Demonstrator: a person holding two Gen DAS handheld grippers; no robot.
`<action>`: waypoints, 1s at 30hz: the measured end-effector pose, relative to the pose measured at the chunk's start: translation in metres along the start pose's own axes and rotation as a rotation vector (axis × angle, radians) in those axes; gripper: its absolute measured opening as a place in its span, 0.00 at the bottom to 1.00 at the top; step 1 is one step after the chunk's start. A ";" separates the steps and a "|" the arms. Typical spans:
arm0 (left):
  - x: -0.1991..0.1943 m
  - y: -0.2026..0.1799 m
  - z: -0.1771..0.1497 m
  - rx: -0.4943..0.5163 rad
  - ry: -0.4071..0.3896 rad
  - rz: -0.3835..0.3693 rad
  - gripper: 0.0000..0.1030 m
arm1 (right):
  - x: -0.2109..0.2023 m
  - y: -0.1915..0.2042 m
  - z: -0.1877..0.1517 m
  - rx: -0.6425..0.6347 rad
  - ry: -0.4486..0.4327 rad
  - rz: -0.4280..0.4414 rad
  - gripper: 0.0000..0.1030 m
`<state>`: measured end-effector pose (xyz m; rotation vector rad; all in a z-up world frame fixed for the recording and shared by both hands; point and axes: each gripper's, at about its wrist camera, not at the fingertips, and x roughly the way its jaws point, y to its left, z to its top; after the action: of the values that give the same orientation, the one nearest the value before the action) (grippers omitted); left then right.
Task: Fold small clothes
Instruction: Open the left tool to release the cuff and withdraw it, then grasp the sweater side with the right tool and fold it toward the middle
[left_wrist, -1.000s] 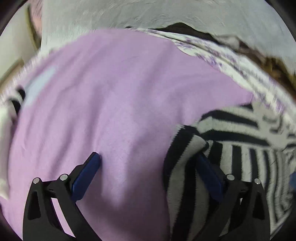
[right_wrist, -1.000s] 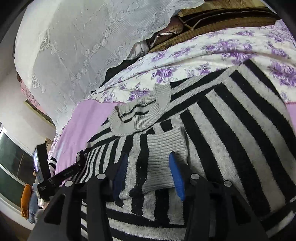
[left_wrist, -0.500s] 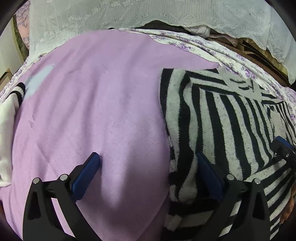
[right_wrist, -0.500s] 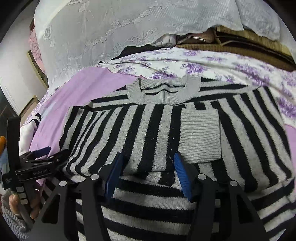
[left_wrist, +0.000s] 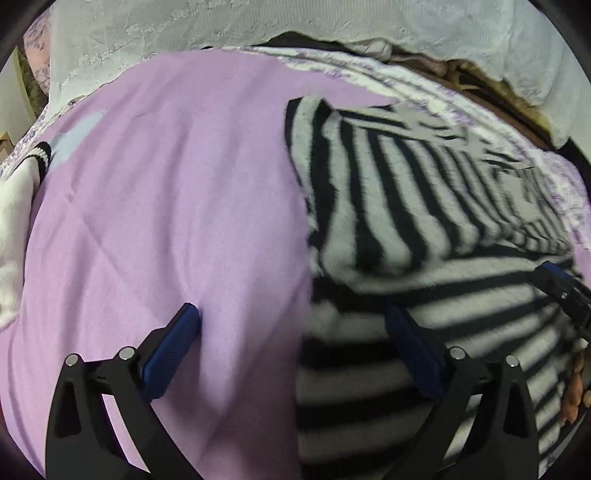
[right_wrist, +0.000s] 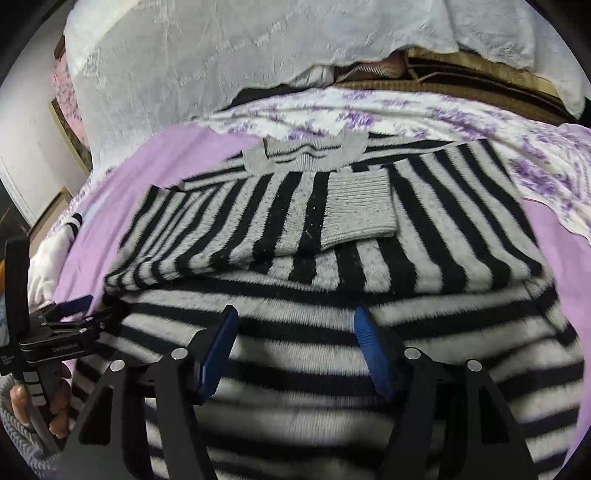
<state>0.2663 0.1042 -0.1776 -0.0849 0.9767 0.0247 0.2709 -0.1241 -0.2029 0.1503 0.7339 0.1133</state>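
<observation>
Far across the bed: a white embroidered lace cloth (right_wrist: 229, 62) draped over the back, with a brown woven mat (right_wrist: 461, 79) showing under its right edge. Nearer, a white sheet printed with purple flowers (right_wrist: 406, 114), then a plain lilac blanket (left_wrist: 166, 192) covering most of the surface. At the far left edge, a white garment with a black-striped cuff (left_wrist: 22, 184), well apart from the work.

On the right half of the blanket lies the black-and-grey striped knit sweater (right_wrist: 424, 229) — neckline toward the far side, both sleeves folded in across the chest, a plain grey ribbed cuff (right_wrist: 358, 206) resting on top. Nothing piled on it.

Left gripper (left_wrist: 291, 332): blue pads spread wide, straddling the sweater's left edge, one over bare blanket, one over stripes; pinching nothing.

Right gripper (right_wrist: 293, 343): jaws opening, hovering above the sweater's near hem — no fabric between the pads.
</observation>
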 end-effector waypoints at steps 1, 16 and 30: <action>-0.007 -0.001 -0.005 0.006 -0.012 -0.022 0.95 | -0.007 -0.001 -0.003 -0.003 -0.009 -0.001 0.64; -0.051 -0.021 -0.087 0.096 0.010 -0.168 0.95 | -0.115 -0.079 -0.064 0.152 -0.198 -0.164 0.83; -0.084 -0.031 -0.140 0.156 0.065 -0.369 0.96 | -0.147 -0.126 -0.131 0.312 -0.155 -0.024 0.86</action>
<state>0.1057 0.0627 -0.1843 -0.1212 1.0120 -0.3947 0.0809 -0.2583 -0.2245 0.4427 0.5946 -0.0365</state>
